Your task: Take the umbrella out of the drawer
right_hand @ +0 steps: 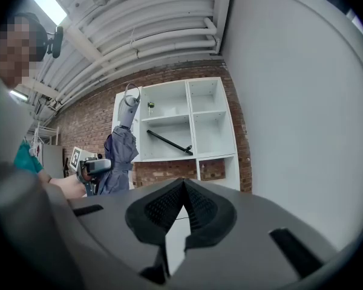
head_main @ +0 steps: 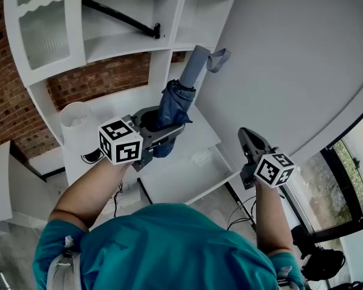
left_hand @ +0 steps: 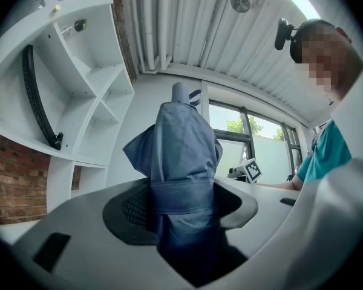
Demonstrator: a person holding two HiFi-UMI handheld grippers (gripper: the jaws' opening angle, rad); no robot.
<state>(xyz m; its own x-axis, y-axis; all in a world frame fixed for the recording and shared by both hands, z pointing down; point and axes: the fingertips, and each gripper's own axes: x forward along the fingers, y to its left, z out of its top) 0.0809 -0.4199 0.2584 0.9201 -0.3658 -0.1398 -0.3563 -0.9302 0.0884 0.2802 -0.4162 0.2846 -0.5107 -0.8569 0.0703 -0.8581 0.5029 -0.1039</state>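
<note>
Well, at nine o'clock our left arm reached forward, the left gripper (head_main: 163, 130) pinching the umbrella (head_main: 172, 104) low on its canopy, held up before the white shelf unit (head_main: 127, 44) at twelve. Toward three, our right gripper (head_main: 247, 136) pointed level, tongs pressed together on nothing, open air around it and the plain wall (head_main: 290, 53) at two. That umbrella was grey-blue, folded, strapped, its tip leaning toward one o'clock.

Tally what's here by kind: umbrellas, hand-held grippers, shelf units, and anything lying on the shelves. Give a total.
folded blue-grey umbrella: 1, clamped in the left hand-held gripper
hand-held grippers: 2, counting the right hand-held gripper, which holds nothing
white shelf unit: 1
long black rod-like thing lying on a shelf: 1
Total: 5
</note>
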